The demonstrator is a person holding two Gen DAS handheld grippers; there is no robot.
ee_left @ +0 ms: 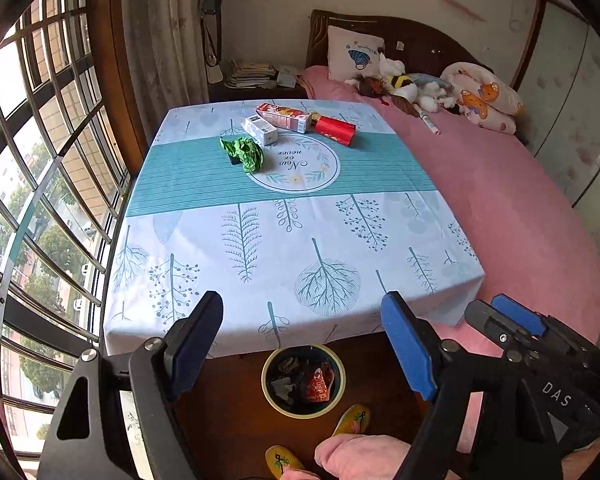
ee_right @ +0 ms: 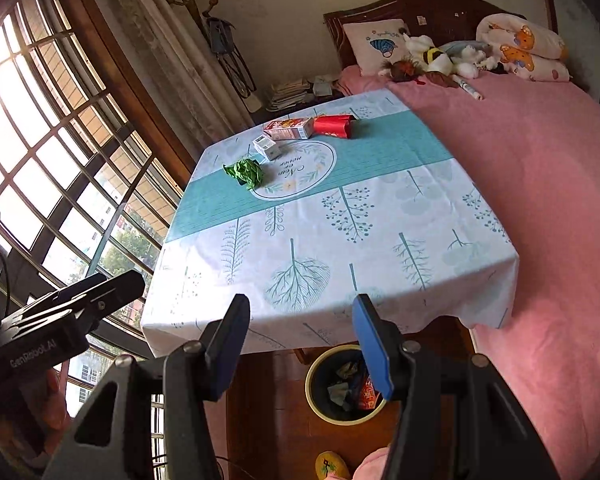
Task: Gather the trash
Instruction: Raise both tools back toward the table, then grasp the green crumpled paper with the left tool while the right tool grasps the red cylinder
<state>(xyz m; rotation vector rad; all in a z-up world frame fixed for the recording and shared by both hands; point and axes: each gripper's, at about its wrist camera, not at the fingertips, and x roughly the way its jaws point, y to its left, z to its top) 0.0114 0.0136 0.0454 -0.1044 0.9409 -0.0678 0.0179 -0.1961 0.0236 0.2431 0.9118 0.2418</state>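
On the far half of the table lie a crumpled green wrapper, a small white box, a pink carton and a red packet. A round bin holding some trash stands on the floor at the table's near edge. My left gripper is open and empty above the bin. My right gripper is open and empty, also above the table's near edge.
The table has a blue leaf-print cloth. A bed with a pink cover runs along its right side, with pillows and plush toys at the head. A barred window is on the left. Yellow slippers are by the bin.
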